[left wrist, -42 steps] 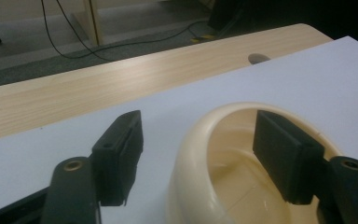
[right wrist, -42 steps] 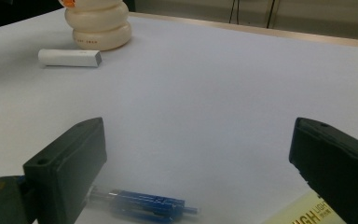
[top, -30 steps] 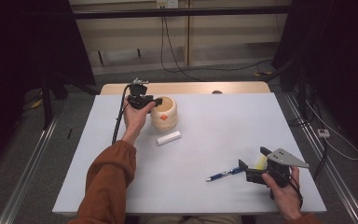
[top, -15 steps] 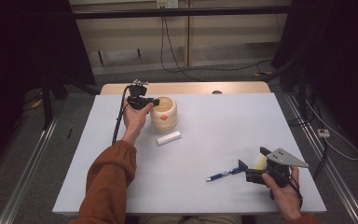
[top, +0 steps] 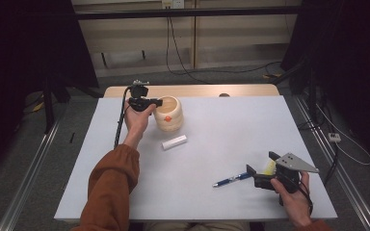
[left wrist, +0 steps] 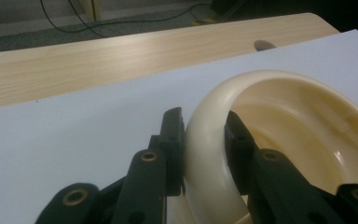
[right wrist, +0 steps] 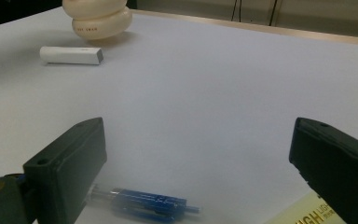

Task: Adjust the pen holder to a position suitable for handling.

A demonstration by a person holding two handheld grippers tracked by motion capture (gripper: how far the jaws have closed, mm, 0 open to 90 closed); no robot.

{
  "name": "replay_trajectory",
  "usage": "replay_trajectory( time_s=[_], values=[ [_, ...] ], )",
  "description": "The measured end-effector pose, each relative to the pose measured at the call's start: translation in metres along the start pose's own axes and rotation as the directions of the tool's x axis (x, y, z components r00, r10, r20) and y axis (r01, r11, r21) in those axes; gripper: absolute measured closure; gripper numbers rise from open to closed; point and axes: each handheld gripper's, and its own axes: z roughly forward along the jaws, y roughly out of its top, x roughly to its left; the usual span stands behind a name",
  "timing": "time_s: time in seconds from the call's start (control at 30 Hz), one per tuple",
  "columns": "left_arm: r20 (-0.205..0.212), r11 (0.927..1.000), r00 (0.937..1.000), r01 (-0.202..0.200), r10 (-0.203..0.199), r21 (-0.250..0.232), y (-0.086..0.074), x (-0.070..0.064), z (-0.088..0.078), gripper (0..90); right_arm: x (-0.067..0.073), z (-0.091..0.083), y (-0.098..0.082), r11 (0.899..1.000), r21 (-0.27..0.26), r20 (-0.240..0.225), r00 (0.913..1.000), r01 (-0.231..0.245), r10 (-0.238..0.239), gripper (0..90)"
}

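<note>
Far left of the white counter (top: 221, 144): cream pot (top: 169, 114), upright, rim clamped by the left hand-held gripper (top: 147, 102), one jaw outside the wall and one inside. Looks stiff and glossy, likely hard plastic or glazed ware; probably light when empty, though slippery under the black pads. Thick rolled rim gives a sound hold, but a pinch at one side only would tend to let the pot tilt or swing once lifted. Safer judged to keep the jaws deep over the rim and the lift slow.

Near right edge: right hand-held gripper (top: 260, 174), jaws wide apart and holding nothing, aimed at a blue pen (top: 232, 180) lying just ahead of it. Pen slim, stiff, liable to roll; best taken across the barrel near mid-length. Between pot and pen, well apart from both, a small white stick (top: 174, 142) lying flat.

From above: whole layout, an orange mark on the pot's front, orange sleeve (top: 111, 187) reaching in. From the left gripper view: the clamp itself up close, the pot (left wrist: 279, 140) hollow and bare inside. From the right gripper view: spread of the right hand-held gripper (right wrist: 196, 186), pen (right wrist: 144, 204) low between the jaws and blurred, a yellow printed slip (right wrist: 303, 212) at the right jaw, small lettering on the pot's (right wrist: 98, 18) bulging lower ring, too fine to read.
</note>
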Motion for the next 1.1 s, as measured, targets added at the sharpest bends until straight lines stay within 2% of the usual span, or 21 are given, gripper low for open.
replay_trajectory(
  time_s=[0.27, 0.37, 0.6, 0.87, 0.93, 1.1],
  values=[
    [0.032, 0.9989, 0.9985, -0.044, 0.045, -0.016, 0.005, -0.009, -0.016, 74.2, 0.000, 0.000, 0.000, 1.000, 0.000, 0.001, 1.0000, 0.000, 0.000, 3.6],
    [0.043, 0.9978, 0.9977, -0.050, 0.052, -0.043, 0.007, -0.015, -0.024, 74.2, 0.000, 0.000, 0.000, 1.000, -0.002, 0.002, 1.0000, 0.000, 0.000, 3.6],
    [0.058, 0.9943, 0.9938, -0.092, 0.095, -0.053, 0.010, -0.031, -0.043, 74.2, 0.000, -0.001, 0.000, 1.000, -0.003, 0.006, 1.0000, 0.003, -0.003, 3.6],
    [0.081, 0.9929, 0.9916, -0.095, 0.101, -0.071, 0.000, -0.041, -0.060, 74.3, 0.000, -0.001, 0.000, 1.000, -0.002, 0.008, 1.0000, 0.001, -0.001, 3.6],
    [0.079, 0.9948, 0.9929, -0.084, 0.088, -0.057, -0.003, -0.041, -0.064, 74.2, 0.000, -0.001, 0.000, 1.000, -0.002, 0.011, 0.9999, 0.001, -0.001, 3.6],
    [0.100, 0.9899, 0.9860, -0.128, 0.133, -0.062, -0.010, -0.049, -0.073, 74.2, 0.000, -0.003, 0.000, 1.000, -0.005, 0.016, 0.9999, 0.004, -0.004, 3.5]
  ],
)
